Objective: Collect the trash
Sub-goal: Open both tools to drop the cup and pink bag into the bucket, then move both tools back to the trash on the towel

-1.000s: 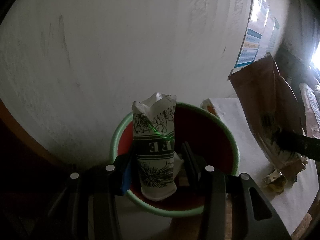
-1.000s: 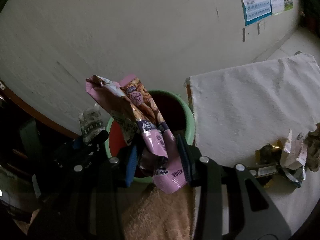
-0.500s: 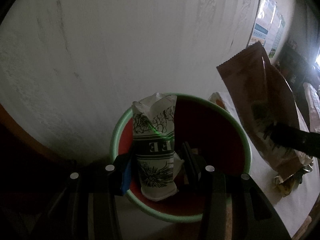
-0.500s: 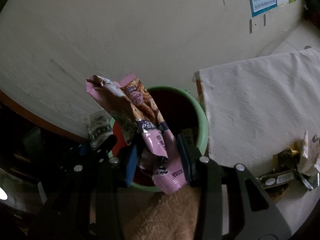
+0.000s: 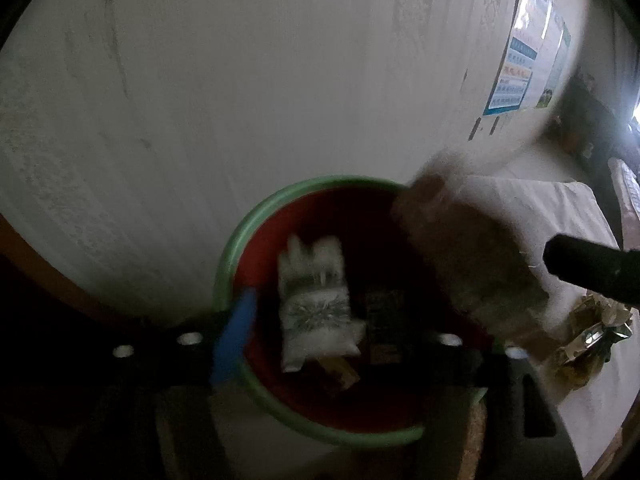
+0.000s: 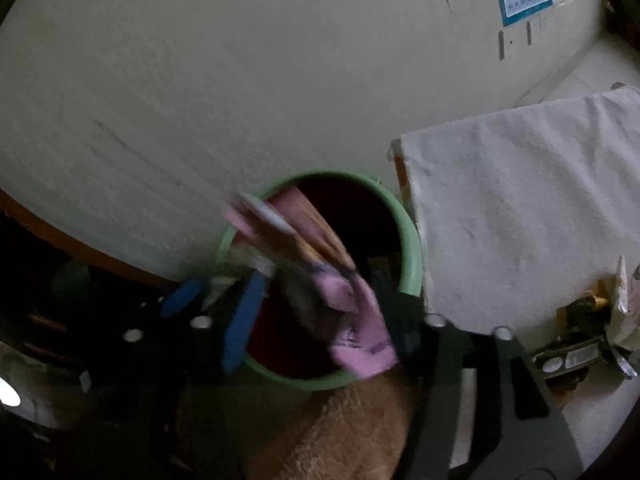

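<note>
Both tongs' jaws are being opened over the bucket (image 5: 228,264): the left gripper (image 5: 340,332) has apparently released the blurred cup (image 5: 316,304), and the right gripper (image 6: 320,320) the wrapper (image 6: 352,320).

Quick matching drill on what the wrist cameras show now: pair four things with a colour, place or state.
Things:
1. white printed wrapper
2. pink snack bag
3. bin
4. leftover wrappers

Descriptions:
A. green rim, red inside
B. lying on the white cloth
C. blurred, inside the bin between the left gripper's opening jaws
D. blurred, over the bin between the right gripper's opening jaws

Pairs: 1-C, 2-D, 3-A, 4-B
</note>
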The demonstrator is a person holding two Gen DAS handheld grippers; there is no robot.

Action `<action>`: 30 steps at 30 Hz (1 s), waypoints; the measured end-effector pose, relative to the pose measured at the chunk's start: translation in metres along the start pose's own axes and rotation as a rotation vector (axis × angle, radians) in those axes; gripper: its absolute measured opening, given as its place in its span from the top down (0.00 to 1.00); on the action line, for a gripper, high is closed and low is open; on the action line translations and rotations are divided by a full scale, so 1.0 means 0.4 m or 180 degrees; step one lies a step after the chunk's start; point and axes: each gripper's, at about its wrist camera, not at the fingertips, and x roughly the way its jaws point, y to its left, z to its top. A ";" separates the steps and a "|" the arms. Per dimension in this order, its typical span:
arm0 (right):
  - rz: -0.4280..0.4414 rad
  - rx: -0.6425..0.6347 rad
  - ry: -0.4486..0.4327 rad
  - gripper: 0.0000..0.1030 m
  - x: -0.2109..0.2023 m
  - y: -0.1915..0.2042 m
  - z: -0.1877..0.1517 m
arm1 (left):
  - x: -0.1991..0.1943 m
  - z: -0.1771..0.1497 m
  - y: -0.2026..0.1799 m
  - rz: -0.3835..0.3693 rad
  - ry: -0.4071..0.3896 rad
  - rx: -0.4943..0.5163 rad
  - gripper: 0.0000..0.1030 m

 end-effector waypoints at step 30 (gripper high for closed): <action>-0.1207 0.1390 -0.0396 0.71 -0.282 -0.732 -0.144 | -0.161 -0.153 -0.440 -0.1115 0.0038 0.1445 0.24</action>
